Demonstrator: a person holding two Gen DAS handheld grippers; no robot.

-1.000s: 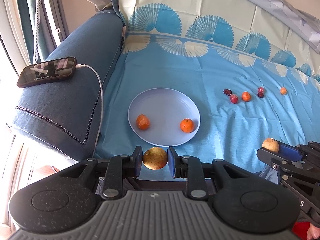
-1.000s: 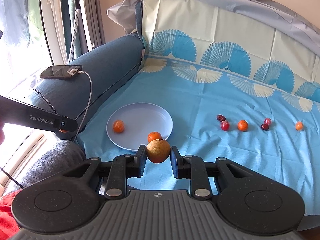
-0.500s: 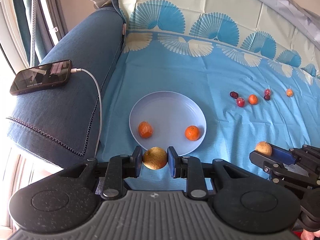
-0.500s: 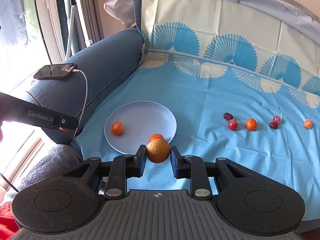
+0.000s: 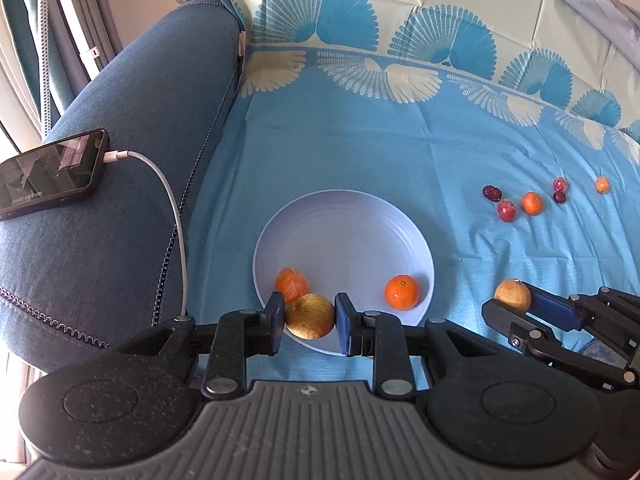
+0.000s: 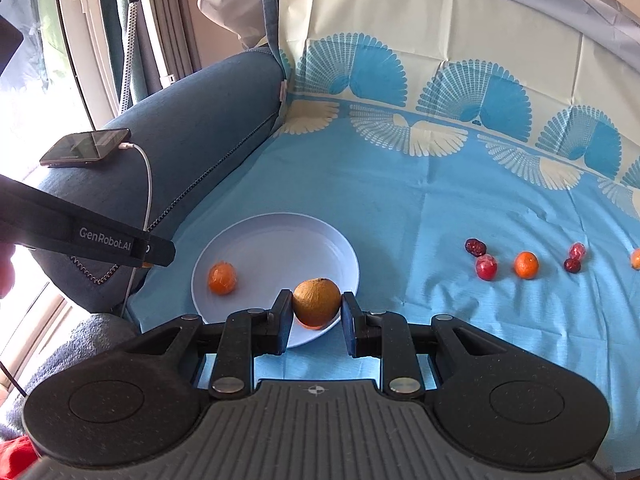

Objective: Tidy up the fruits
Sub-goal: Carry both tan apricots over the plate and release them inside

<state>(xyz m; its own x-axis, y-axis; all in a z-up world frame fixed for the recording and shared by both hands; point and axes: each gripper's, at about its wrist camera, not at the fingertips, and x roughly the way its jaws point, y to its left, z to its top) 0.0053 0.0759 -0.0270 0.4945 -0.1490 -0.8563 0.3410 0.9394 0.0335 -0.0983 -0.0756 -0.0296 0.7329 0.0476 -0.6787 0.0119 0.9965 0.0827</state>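
Each gripper is clenching a brownish round fruit, the left gripper [image 5: 309, 318] holding the left fruit [image 5: 310, 316] over the pale plate's [image 5: 344, 216] near rim and the right gripper [image 6: 314, 312] holding the right fruit [image 6: 317, 302] beside it, seemingly for dropping alongside two oranges already lying there.

Left gripper [image 5: 310, 316]: squeezing a brown fruit [image 5: 310, 316] over the plate [image 5: 344, 216]
Right gripper [image 5: 510, 300]: holding another brown fruit [image 5: 512, 295] beside the plate

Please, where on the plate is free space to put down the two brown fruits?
The plate's far half and middle are bare. Its near edge is crowded: wrapped orange fruit left, mandarin right. The cloth behind the plate is bare too.
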